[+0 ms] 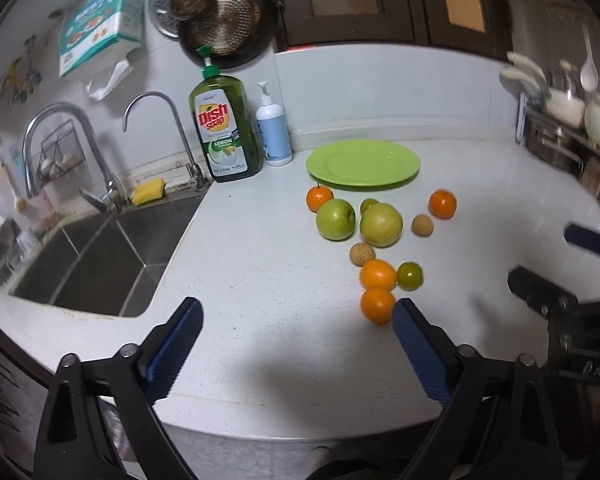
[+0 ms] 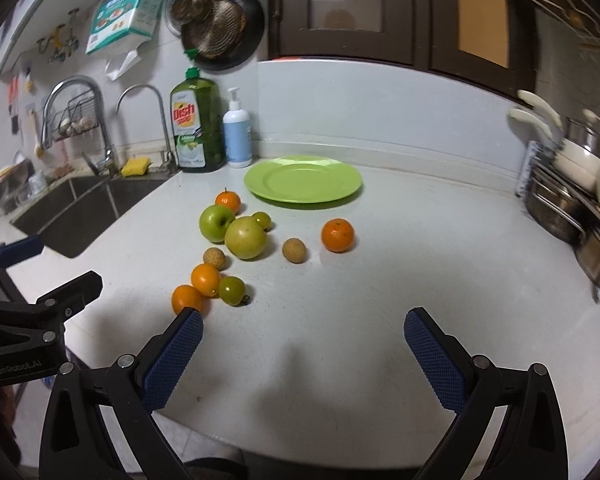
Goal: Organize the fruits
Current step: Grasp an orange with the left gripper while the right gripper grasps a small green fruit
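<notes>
In the left wrist view, the left gripper (image 1: pixel 298 344) sat nearest, its blue-padded fingers (image 1: pixel 176 346) spread wide over the white counter (image 1: pixel 260 280) and holding nothing. Just beyond its right finger lay an orange (image 1: pixel 377 305), touching a second orange (image 1: pixel 377 275) behind it, with a small green citrus (image 1: pixel 410 276) right beside that one. Farther back came a brown nut-like fruit (image 1: pixel 362 254), then a green apple (image 1: pixel 335 219) and a pale yellow-green pear (image 1: pixel 381 224) side by side, a small green fruit (image 1: pixel 368 205) tucked behind them, and a tangerine (image 1: pixel 319 199) to the far left of the apple. Off to the right lay a second brown fruit (image 1: pixel 422 225) and another tangerine (image 1: pixel 442 203). A green plate (image 1: pixel 363 165) stood bare at the far side, near the wall, next to a dish soap bottle (image 1: pixel 226 128) and a white pump bottle (image 1: pixel 274 130); the sink (image 1: pixel 100 260) lay to the left. The right gripper (image 1: pixel 572 264) showed at the right edge, blurred. In the right wrist view, the right gripper (image 2: pixel 303 346) likewise hung wide apart and unladen above the counter (image 2: pixel 380 280), its left finger (image 2: pixel 174 360) just in front of the nearest orange (image 2: pixel 187 298). The fruit trailed away from there toward the plate (image 2: pixel 303 179), none of it on the plate, with the lone tangerine (image 2: pixel 337 235) farthest right. The left gripper (image 2: pixel 44 276) showed at the left edge, and a pot rack (image 2: pixel 572 200) stood at the far right.
</notes>
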